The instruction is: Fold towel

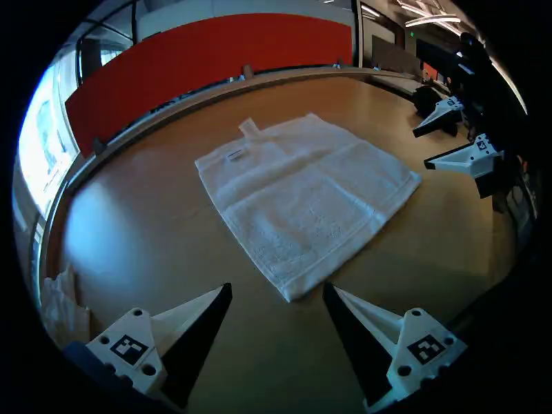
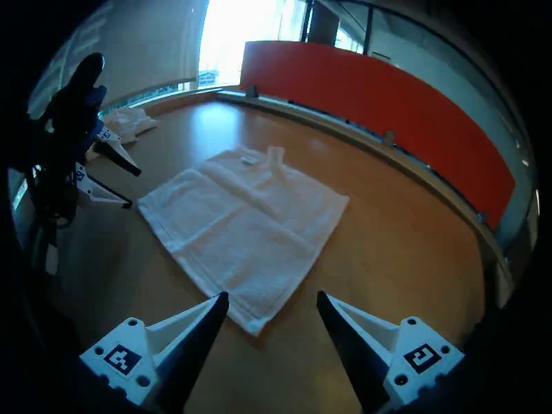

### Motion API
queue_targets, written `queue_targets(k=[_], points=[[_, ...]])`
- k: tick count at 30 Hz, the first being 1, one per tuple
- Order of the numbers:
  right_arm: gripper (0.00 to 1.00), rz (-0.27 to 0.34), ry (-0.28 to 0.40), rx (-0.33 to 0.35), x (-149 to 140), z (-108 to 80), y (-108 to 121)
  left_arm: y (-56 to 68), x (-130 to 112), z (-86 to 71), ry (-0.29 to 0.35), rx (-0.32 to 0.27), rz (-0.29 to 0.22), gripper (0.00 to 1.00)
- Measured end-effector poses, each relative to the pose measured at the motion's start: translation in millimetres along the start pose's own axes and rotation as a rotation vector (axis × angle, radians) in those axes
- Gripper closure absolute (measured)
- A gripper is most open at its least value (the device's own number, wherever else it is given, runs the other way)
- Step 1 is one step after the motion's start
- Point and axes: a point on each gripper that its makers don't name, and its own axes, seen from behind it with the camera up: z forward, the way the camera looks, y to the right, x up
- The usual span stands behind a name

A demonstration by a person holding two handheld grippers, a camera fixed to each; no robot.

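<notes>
A white towel (image 1: 307, 196) lies flat on the wooden table (image 1: 152, 228), folded to a rough square with a small tag at its far edge. My left gripper (image 1: 277, 291) is open, its fingertips just short of the towel's near corner. In the right gripper view the same towel (image 2: 241, 221) spreads ahead, and my right gripper (image 2: 271, 298) is open with its tips on either side of the nearest corner. The right gripper (image 1: 422, 148) appears at the far right of the left gripper view, and the left gripper (image 2: 134, 188) at the left of the right gripper view.
A red partition (image 1: 207, 62) runs behind the table's curved far edge. More white cloth (image 2: 127, 123) lies bunched near the window side, also at the table's left edge (image 1: 58, 303). Bare wood surrounds the towel.
</notes>
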Motion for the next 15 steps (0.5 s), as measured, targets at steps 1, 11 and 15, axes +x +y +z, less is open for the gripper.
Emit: queue_targets(k=[1,11,15], points=[[0.02,0.001,-0.009,0.003,-5,2.0,-1,1.2,-2,1.9,-0.006,-0.003,-0.001,0.02],[0.1,0.015,-0.066,0.045,-34,11.9,-11,11.6,-11,12.9,-0.048,-0.033,-0.019,0.03],[0.17,0.033,-0.079,0.061,-40,14.3,-14,14.0,-13,13.9,-0.055,-0.04,-0.028,0.07]])
